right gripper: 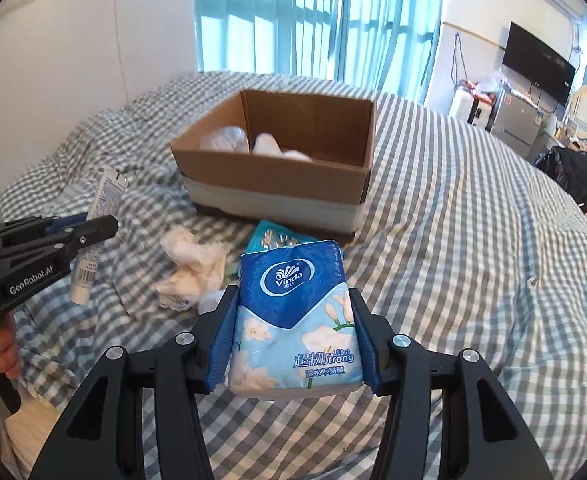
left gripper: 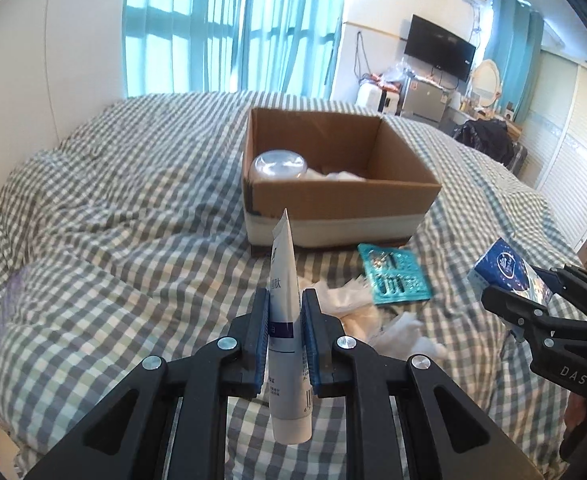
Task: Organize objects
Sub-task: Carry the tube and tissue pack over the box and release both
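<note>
White tube (left gripper: 286, 320) clamped in left gripper (left gripper: 285, 300), tissue pack (right gripper: 293, 316) in right gripper (right gripper: 293, 300)

I see a bed (right gripper: 473, 240) covered with a rumpled grey-and-white checked sheet. On it, toward the far side, sits an open cardboard box (right gripper: 277, 184). Nearer, just in front of the box, lies a teal packet (left gripper: 395, 274), with crumpled white tissues (right gripper: 193, 272) to its left.
</note>
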`<action>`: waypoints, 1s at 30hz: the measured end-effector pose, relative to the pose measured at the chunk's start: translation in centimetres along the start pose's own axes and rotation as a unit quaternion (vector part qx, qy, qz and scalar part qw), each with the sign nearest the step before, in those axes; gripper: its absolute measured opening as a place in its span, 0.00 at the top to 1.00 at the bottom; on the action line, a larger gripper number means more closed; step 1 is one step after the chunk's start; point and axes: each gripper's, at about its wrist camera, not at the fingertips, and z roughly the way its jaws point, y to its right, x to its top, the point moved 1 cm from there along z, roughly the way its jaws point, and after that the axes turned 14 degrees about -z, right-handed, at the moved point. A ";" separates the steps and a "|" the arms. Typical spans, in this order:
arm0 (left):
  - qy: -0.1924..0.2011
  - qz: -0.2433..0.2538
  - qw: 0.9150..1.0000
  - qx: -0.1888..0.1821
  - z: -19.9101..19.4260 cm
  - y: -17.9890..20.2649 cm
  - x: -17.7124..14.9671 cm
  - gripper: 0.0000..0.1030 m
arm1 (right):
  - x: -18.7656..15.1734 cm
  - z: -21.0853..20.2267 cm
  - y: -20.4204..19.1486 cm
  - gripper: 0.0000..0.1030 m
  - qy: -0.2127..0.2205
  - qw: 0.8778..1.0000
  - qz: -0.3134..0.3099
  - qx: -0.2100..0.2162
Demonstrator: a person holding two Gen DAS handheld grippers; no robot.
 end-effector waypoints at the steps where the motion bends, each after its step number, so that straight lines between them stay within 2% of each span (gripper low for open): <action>1: 0.003 0.001 1.000 -0.001 -0.2 0.2 0.2 0.84 | 0.3 -0.4 0.0 0.50 0.005 1.000 0.000 -0.001; 8: 0.026 0.018 0.999 -0.010 -1.3 2.1 2.0 0.84 | 2.3 -2.7 0.7 0.50 0.038 0.999 -0.005 -0.007; 14: 0.044 0.036 0.998 -0.027 -1.3 4.0 4.9 0.84 | 5.1 -3.7 1.8 0.50 0.070 0.997 -0.015 -0.012; 23: 0.065 0.052 0.996 -0.041 1.1 6.3 10.6 0.84 | 10.8 -2.1 5.1 0.50 0.102 0.995 -0.011 -0.019; 30: 0.066 0.055 0.995 -0.043 5.5 7.3 15.1 0.84 | 15.4 1.1 7.9 0.50 0.120 0.993 -0.005 -0.016</action>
